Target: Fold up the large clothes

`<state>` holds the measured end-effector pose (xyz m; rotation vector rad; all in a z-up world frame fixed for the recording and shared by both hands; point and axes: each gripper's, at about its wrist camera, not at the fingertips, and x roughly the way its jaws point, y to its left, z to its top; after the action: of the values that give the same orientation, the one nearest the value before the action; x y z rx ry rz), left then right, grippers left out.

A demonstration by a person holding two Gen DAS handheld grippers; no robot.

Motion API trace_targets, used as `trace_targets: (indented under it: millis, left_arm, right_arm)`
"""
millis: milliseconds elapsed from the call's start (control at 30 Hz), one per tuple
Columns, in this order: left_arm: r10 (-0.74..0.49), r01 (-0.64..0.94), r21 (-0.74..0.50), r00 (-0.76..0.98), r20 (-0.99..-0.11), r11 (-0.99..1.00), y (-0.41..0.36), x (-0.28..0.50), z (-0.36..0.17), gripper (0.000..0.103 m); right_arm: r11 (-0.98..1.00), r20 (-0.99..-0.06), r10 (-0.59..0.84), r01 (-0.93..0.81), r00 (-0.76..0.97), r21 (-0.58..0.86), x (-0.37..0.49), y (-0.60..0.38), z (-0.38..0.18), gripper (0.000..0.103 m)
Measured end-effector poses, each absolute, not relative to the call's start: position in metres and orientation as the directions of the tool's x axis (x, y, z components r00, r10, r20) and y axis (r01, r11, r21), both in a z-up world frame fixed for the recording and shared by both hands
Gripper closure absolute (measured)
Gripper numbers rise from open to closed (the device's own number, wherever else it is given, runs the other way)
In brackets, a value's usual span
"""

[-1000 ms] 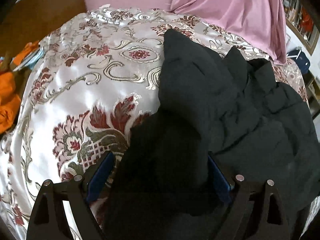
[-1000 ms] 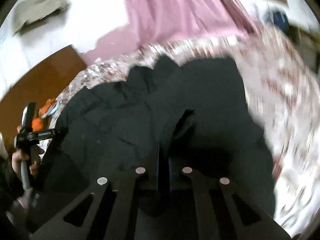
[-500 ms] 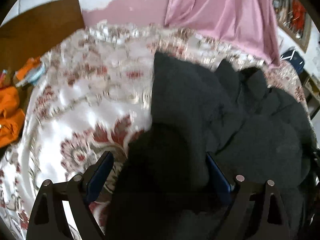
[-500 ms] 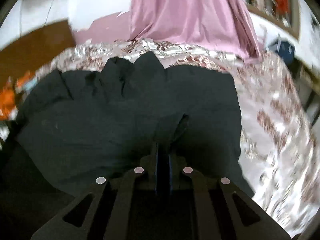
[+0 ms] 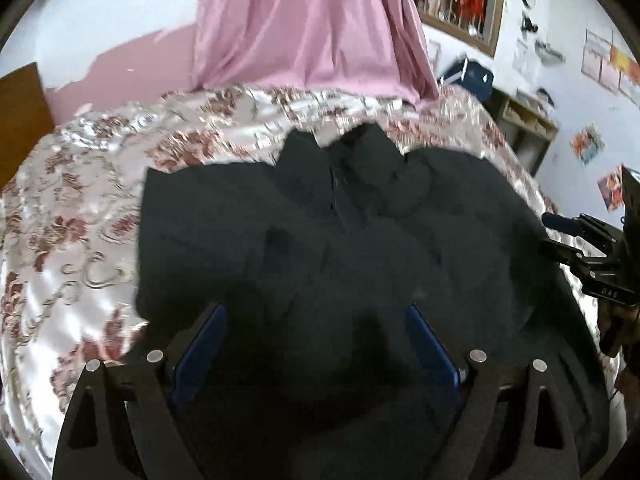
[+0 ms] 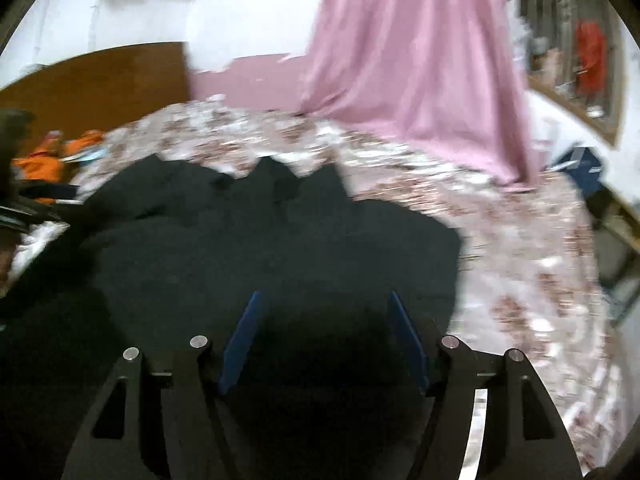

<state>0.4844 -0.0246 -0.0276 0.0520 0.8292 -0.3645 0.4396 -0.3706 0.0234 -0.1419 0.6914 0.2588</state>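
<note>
A large black jacket (image 5: pixel 320 232) lies spread on the floral satin bedspread (image 5: pixel 80 208), collar toward the far side. It also shows in the right wrist view (image 6: pixel 260 248). My left gripper (image 5: pixel 316 316) is open, its blue pads apart over the jacket's near edge, with dark cloth lying between them. My right gripper (image 6: pixel 324 308) is open too, pads apart above the jacket's near right part. The right gripper (image 5: pixel 592 248) also shows at the right edge of the left wrist view.
A pink curtain (image 5: pixel 304 28) hangs over the far side of the bed. Orange clothes (image 6: pixel 44 160) lie at the left by a brown headboard (image 6: pixel 100 80). A dark blue bag (image 5: pixel 468 76) and a shelf (image 5: pixel 524 116) stand at the right.
The right gripper was shut on a fold of the jacket and has opened. Both cameras have swung up and over the jacket, which now lies flatter and wider. The left gripper stays open.
</note>
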Motion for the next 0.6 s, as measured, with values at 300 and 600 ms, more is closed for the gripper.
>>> trace_targets:
  millis: [300,600]
  left_arm:
    - [-0.060,0.245,0.099,0.570,-0.819,0.965,-0.023,0.515,-0.070,0.019]
    - [0.054,0.269,0.280,0.626,-0.778,0.922,-0.045,0.499,-0.092,0.018]
  right_arm:
    - [0.939,-0.764,0.209,-0.344,0.610,-0.017,0.482,-0.356,-0.035,0.078]
    - [0.929,-0.797,0.222,-0.369,0.562,-0.001,0.484,-0.343,-0.064,0.077]
